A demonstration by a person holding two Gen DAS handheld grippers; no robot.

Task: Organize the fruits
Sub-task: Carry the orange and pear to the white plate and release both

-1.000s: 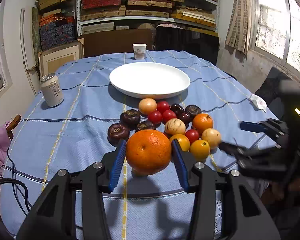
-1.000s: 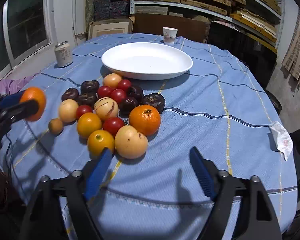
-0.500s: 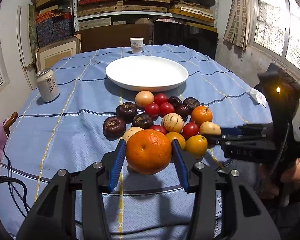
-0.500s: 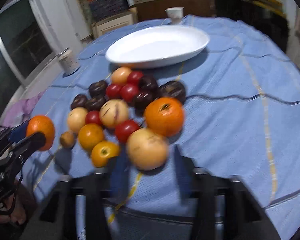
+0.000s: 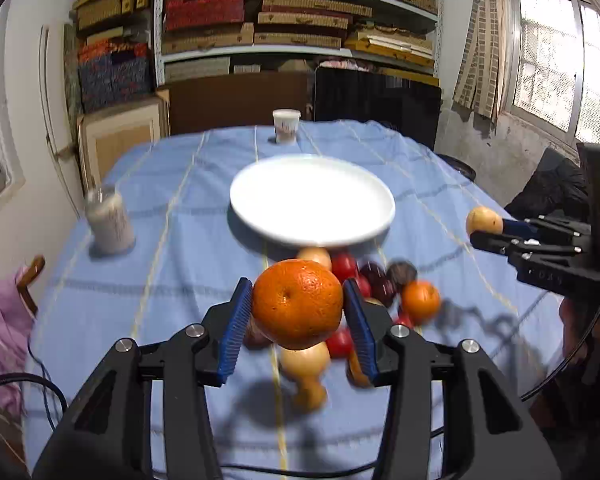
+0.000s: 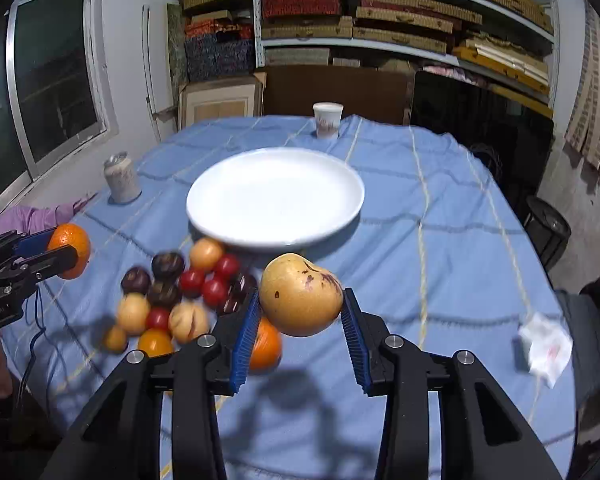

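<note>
My left gripper (image 5: pixel 298 306) is shut on a large orange (image 5: pixel 297 304), held above the table in front of the fruit pile (image 5: pixel 380 284). My right gripper (image 6: pixel 300 300) is shut on a tan, purple-flecked round fruit (image 6: pixel 300 294), also lifted off the cloth. In the right wrist view the left gripper (image 6: pixel 62 250) with the orange (image 6: pixel 71 240) shows at the left edge. In the left wrist view the right gripper (image 5: pixel 485 227) with the tan fruit (image 5: pixel 483 220) shows at the right. An empty white plate (image 6: pixel 276 198) lies beyond the pile (image 6: pixel 180 292) of red, dark, orange and tan fruits.
A drinks can (image 6: pixel 121 178) stands left of the plate, and a paper cup (image 6: pixel 327 120) stands at the table's far edge. A crumpled tissue (image 6: pixel 546 348) lies at the right on the blue cloth (image 6: pixel 440 240). Shelves of boxes fill the back wall.
The right gripper closed on the tan fruit at the pile's near edge and lifted it. Both grippers rose and now look more toward the plate, the left still gripping its orange.
</note>
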